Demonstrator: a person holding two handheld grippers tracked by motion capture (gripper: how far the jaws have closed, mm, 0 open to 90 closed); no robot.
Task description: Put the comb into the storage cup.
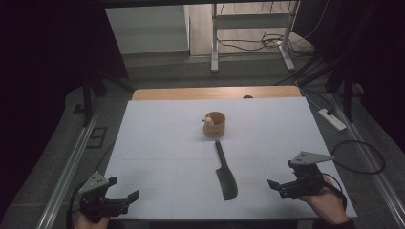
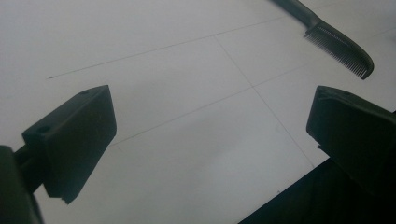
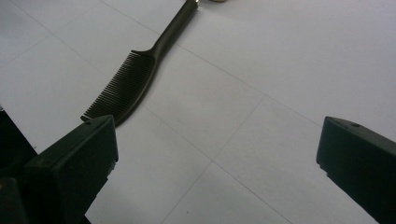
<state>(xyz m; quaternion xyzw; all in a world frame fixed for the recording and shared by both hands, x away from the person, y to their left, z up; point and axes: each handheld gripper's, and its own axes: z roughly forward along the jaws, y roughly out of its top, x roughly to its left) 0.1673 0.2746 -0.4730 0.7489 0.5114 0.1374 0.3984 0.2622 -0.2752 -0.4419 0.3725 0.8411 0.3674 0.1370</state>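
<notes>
Fingers of left gripper [image 1: 125, 188] and right gripper [image 1: 279, 174] spread, empty; comb [image 1: 225, 177] between them, wooden cup [image 1: 214, 124] beyond.

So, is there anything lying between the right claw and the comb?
No. In the high view, only bare white table separates the right claw from the black comb. The right gripper view shows the same bare sheet beside the comb.

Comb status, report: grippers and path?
Left gripper and right gripper open, empty, at near edge. Comb flat between them, untouched. Wooden cup behind it; path clear.
</notes>
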